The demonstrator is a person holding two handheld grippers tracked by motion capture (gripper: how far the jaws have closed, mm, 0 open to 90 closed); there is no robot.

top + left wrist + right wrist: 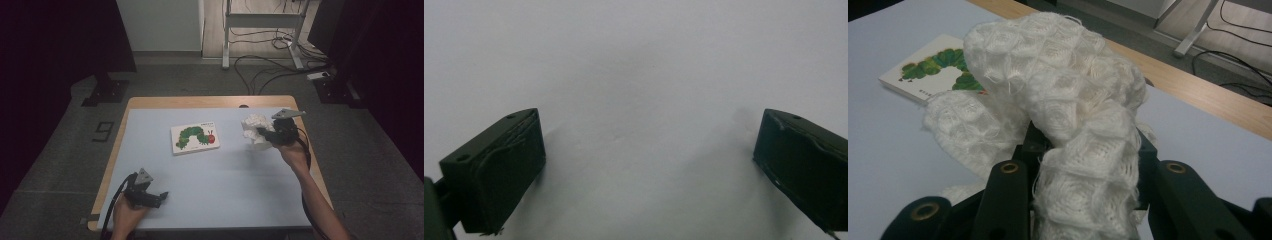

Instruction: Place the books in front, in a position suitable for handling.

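A crumpled white knitted cloth (254, 129) hangs above the right side of the table, and my right gripper (265, 134) is shut on it. In the right gripper view the cloth (1068, 110) bunches up over the black jaws and hides their tips. A picture book with a green caterpillar on its cover (195, 138) lies flat near the table's middle, left of the cloth; the book (933, 70) also lies beyond the cloth in the right gripper view. My left gripper (159, 197) rests low at the table's front left, open, with bare table between its fingertips (504, 170).
The table (220, 190) has a pale blue-grey top with a wooden rim. Beyond its far edge are a white desk frame (262, 30) and loose cables (270, 70) on the floor. Dark curtains stand at both sides.
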